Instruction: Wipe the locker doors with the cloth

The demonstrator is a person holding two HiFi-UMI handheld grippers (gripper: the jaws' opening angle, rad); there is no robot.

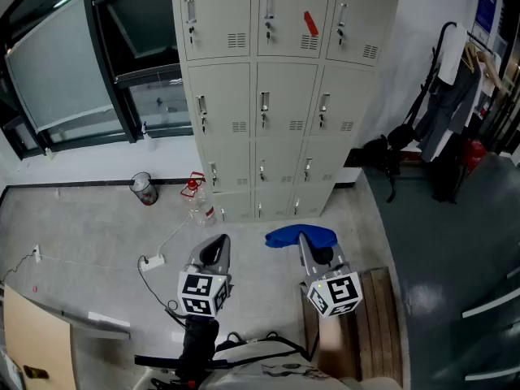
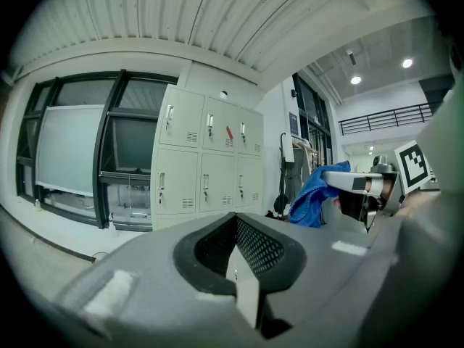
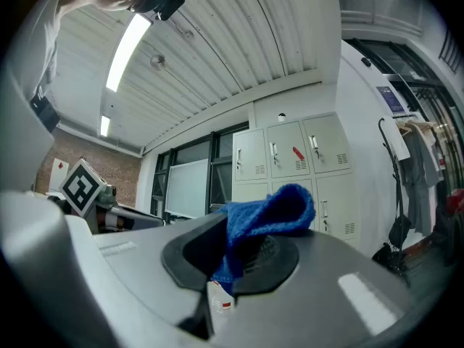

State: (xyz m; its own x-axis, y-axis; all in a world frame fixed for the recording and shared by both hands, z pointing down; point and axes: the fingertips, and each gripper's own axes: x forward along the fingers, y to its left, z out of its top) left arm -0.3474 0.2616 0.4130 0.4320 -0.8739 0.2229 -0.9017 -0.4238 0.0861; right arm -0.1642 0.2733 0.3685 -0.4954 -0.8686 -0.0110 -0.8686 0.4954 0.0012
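Cloth in right gripper, lockers ahead

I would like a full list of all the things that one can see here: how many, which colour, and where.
locker unit: one, pale grey, against the wall, doors closed
tag: one, red, on the top middle door
cloth: one, blue, in the right gripper
window: several panes, dark frame, left of the lockers
small container: one, dark, on the floor left of the lockers
bottle: one, red top, floor by the lockers
power strip: one, white, floor, with cable
hanging clothes: grey and white, far right
bag: one, black, floor right of the lockers
slatted board: one, brown, bottom right
left gripper: grey, jaws shut, empty
right gripper: grey, shut on the cloth
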